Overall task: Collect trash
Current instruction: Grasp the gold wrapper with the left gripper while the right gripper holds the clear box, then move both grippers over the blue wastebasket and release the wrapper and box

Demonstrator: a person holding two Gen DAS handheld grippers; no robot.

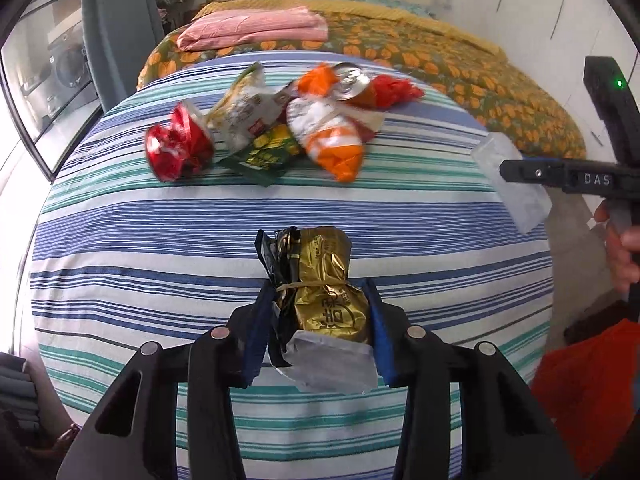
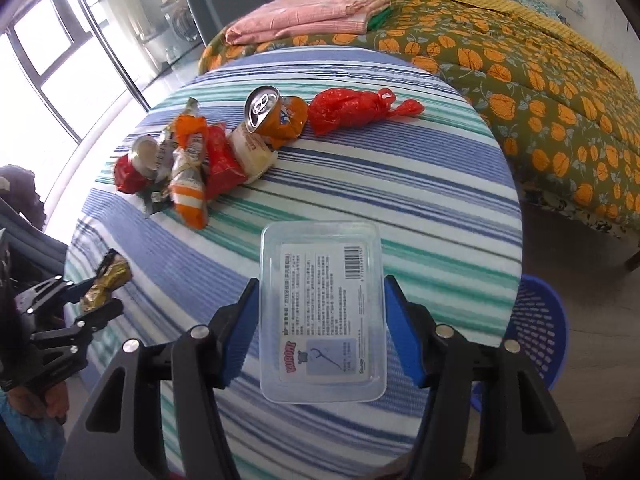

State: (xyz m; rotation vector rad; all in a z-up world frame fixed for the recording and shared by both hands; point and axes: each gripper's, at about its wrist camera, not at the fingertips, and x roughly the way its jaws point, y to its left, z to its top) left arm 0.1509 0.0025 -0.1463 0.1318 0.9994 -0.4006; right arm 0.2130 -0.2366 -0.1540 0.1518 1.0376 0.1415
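Left gripper [image 1: 318, 334]: blue pads clamped on either side of a crumpled gold-and-black foil wrapper [image 1: 320, 292] tied with a rubber band, held above the striped cloth of the round table [image 1: 120, 240]. Right gripper [image 2: 320, 330]: pads pressed against the long sides of a clear plastic box [image 2: 322, 312], its printed label and barcode facing the camera, held over the table's near edge. Remaining on the table's far side: a heap of snack wrappers [image 2: 188, 164], an orange drink can [image 2: 276, 118] lying on its side, a knotted red plastic bag [image 2: 356, 110]; a blue perforated basket [image 2: 536, 332] stands on the floor just beside the table.
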